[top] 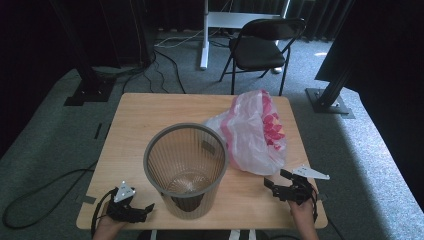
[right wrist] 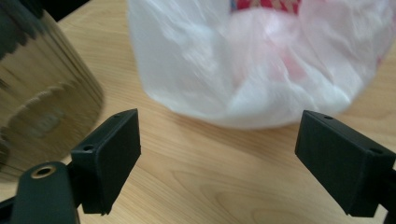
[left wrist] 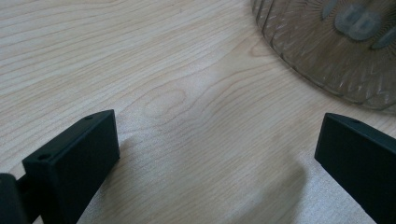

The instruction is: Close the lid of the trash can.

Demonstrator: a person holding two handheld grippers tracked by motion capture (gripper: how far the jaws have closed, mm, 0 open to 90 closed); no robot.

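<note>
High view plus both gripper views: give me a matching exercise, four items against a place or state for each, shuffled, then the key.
Items:
1. wastebasket
2. plastic bag
3. left gripper
4. folding chair

Places or states:
A. on the carpet beyond the table
B. translucent white and pink, lying on the table's right side
C. upright at the table's middle front
D. open over bare wood near the front left corner

Pairs: 1-C, 2-B, 3-D, 4-A
</note>
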